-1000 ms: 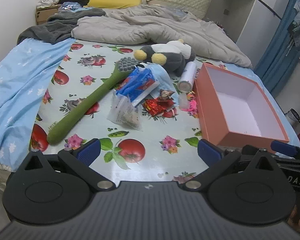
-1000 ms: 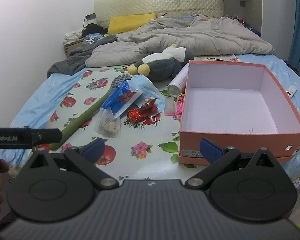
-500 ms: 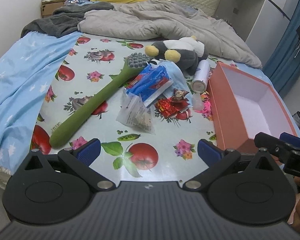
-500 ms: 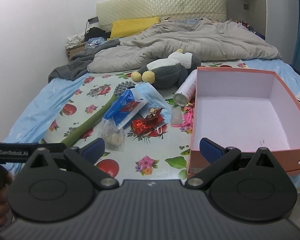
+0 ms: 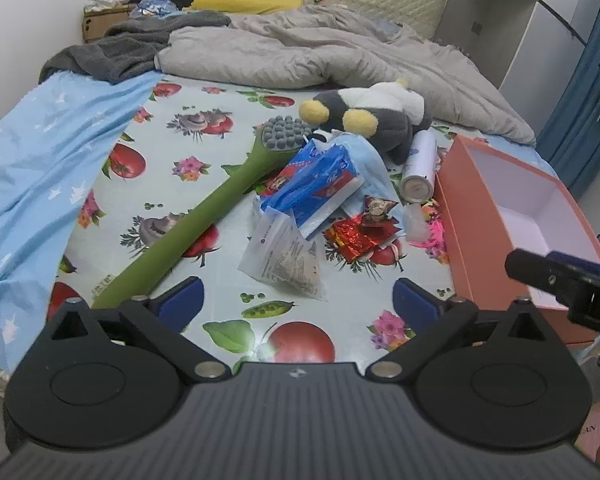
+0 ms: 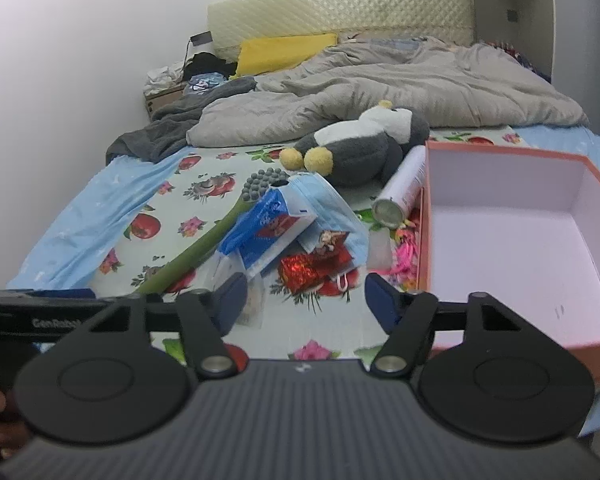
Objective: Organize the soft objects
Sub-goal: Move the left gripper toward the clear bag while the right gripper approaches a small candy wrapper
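One grey-and-white plush penguin with yellow feet (image 5: 374, 114) lies on its side near the middle of the bed, on the fruit-and-flower printed plastic sheet (image 5: 196, 128), just below the rumpled grey quilt (image 5: 332, 56). In front of it sits a loose heap: one light-blue face mask (image 6: 334, 210), one blue-and-white soft tissue pack (image 5: 316, 184) on top of it, one clear printed plastic bag (image 5: 286, 260), and red foil wrappers (image 5: 354, 234) whose number I cannot tell. One long green massage stick with a grey knobbed head (image 5: 204, 216) runs diagonally from the heap toward the bed's near left corner. One white spray can (image 5: 418, 164) lies beside the penguin, touching the long side of one open, empty salmon-pink cardboard box (image 6: 512, 240) at the bed's right edge.

The left gripper (image 5: 296, 300) hovers over the sheet's near edge, tilted downward, its blue-padded jaws spread wide with nothing between them. The right gripper (image 6: 306, 294) points down at the near side of the heap; its jaws are closing, with nothing between them. Each gripper shows at the edge of the other's view.
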Available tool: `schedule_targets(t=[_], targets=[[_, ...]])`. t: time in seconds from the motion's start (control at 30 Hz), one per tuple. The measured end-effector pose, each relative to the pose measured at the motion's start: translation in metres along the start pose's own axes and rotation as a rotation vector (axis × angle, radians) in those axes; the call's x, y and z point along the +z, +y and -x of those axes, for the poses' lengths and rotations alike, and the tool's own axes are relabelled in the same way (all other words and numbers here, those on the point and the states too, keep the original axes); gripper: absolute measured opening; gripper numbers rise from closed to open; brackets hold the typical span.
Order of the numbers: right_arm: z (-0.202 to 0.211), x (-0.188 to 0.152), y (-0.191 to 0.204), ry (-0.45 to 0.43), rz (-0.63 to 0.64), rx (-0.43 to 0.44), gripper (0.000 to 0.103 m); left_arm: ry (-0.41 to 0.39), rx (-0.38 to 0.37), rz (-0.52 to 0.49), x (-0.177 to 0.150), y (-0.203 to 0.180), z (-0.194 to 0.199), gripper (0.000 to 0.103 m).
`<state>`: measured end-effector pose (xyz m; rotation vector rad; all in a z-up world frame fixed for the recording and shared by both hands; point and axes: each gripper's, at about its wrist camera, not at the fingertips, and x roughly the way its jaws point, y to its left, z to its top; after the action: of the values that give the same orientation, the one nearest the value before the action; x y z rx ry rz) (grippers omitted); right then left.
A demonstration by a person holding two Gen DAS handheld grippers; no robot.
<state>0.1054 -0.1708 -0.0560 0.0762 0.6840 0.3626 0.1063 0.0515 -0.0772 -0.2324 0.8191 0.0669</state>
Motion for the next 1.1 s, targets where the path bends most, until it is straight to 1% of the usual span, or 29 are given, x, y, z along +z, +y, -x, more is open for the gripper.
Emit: schedule_targets(t=[0.07, 0.2, 0.37, 0.53, 0.63, 0.77, 0.87, 0.97, 1.03, 1.1], targets=[[-0.008, 0.003, 0.003, -0.006, 0.015, 0.001, 0.066, 0.010, -0.004, 0.007, 0.001, 0.004, -0.011, 0.092], [-0.031, 0.007, 0.007, 0.012, 0.025, 0.006, 0.066, 0.040, -0.014, 0.007, 0.001, 0.009, -0.035, 0.088], [-0.059, 0.011, 0.008, 0.039, 0.022, 0.019, 0.066, 0.070, -0.022, 0.010, 0.003, 0.014, -0.065, 0.088], [-0.086, 0.015, 0.009, 0.052, 0.047, 0.003, 0.066, 0.080, -0.022, -0.011, 0.008, 0.015, -0.091, 0.088], [-0.109, 0.018, 0.007, 0.090, 0.044, 0.010, 0.066, 0.084, -0.002, -0.029, 0.013, 0.015, -0.108, 0.088], [-0.135, 0.026, 0.008, 0.100, 0.045, 0.030, 0.065, 0.097, 0.005, -0.032, 0.016, 0.018, -0.129, 0.088], [-0.153, 0.030, 0.009, 0.104, 0.052, 0.018, 0.065, 0.120, 0.005, -0.037, 0.016, 0.020, -0.146, 0.088], [-0.169, 0.031, 0.007, 0.123, 0.047, -0.012, 0.065, 0.147, -0.001, -0.049, 0.016, 0.019, -0.162, 0.088], [-0.180, 0.029, 0.007, 0.124, 0.046, -0.029, 0.064, 0.151, 0.001, -0.067, 0.017, 0.018, -0.172, 0.089], [-0.193, 0.027, 0.007, 0.137, 0.064, -0.066, 0.064, 0.148, -0.002, -0.077, 0.018, 0.017, -0.178, 0.089]])
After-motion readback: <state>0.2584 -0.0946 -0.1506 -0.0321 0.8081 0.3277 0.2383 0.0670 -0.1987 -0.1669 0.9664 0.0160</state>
